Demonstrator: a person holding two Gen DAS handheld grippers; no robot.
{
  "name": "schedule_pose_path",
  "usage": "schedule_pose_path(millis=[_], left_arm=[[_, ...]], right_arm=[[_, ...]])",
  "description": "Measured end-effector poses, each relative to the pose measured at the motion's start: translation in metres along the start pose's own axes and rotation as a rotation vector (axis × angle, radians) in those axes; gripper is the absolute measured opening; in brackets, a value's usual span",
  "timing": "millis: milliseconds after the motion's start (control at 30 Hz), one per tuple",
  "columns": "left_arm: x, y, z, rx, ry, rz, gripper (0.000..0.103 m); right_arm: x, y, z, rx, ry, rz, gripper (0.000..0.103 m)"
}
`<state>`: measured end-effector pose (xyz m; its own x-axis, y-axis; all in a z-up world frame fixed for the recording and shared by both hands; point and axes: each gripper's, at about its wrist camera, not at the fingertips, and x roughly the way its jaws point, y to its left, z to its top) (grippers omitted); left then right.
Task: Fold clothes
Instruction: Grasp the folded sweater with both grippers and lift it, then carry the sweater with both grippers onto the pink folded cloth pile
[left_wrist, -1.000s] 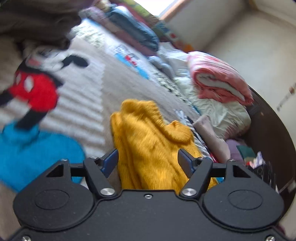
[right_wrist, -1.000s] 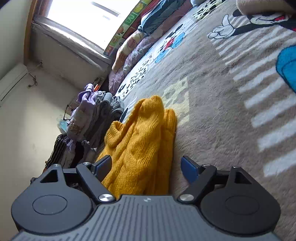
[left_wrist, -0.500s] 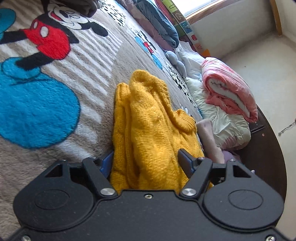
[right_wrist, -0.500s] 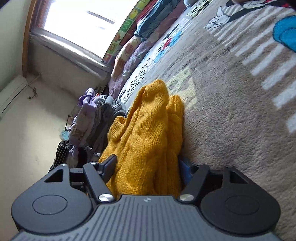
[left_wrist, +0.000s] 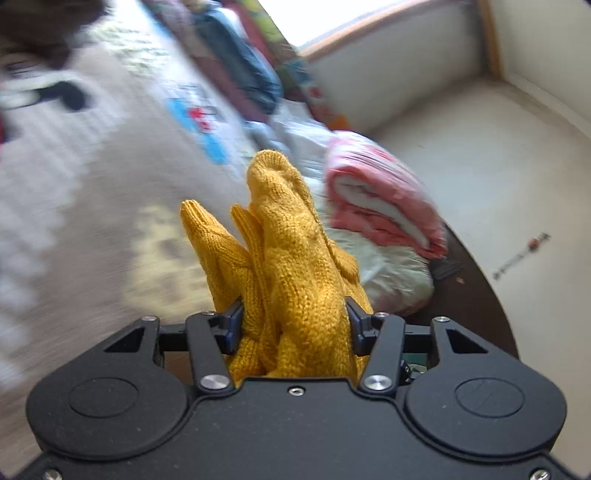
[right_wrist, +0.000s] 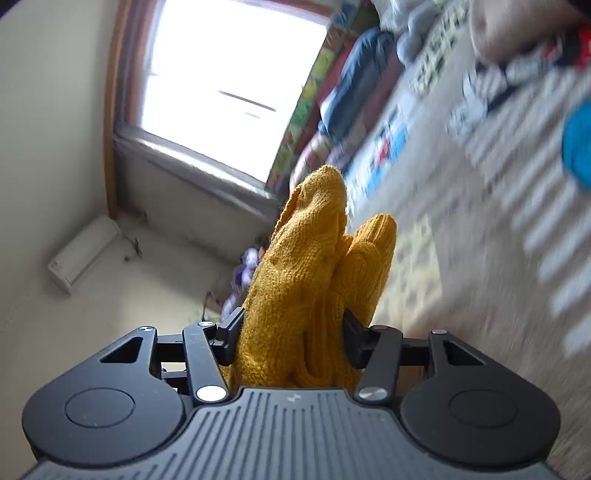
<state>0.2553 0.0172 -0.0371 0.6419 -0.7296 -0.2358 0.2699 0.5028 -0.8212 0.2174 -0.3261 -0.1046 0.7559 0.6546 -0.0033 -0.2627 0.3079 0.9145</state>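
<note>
— Two claws on one garment?
— Yes. My left claw (left_wrist: 293, 325) and my right claw (right_wrist: 291, 332) are each clamped on the bunched yellow knit sweater (left_wrist: 291, 258).
— Which way does it run?
— Lengthwise away from my fingers, tip forward, over the cartoon-print blanket (left_wrist: 110, 206), near the pink folded bundle (left_wrist: 384, 206).

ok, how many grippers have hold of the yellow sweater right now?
2. The left gripper is shut on the yellow sweater, a bunch of knit between its fingers. The right gripper is shut on it too. How far apart on the sweater the two grips are can't be told.
</note>
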Motion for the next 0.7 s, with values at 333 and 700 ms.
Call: schedule_pose_path(millis=[333, 700], left_arm=[[0.204, -0.075, 0.034, 0.193, 0.174, -0.272, 0.050], [0.364, -0.096, 0.033, 0.272, 0.315, -0.450, 0.050]], right_arm=[[-0.071, -0.011, 0.107, -0.200, -0.428, -0.052, 0.054], [-0.099, -0.067, 0.162, -0.198, -0.696, -0.170, 0.054]])
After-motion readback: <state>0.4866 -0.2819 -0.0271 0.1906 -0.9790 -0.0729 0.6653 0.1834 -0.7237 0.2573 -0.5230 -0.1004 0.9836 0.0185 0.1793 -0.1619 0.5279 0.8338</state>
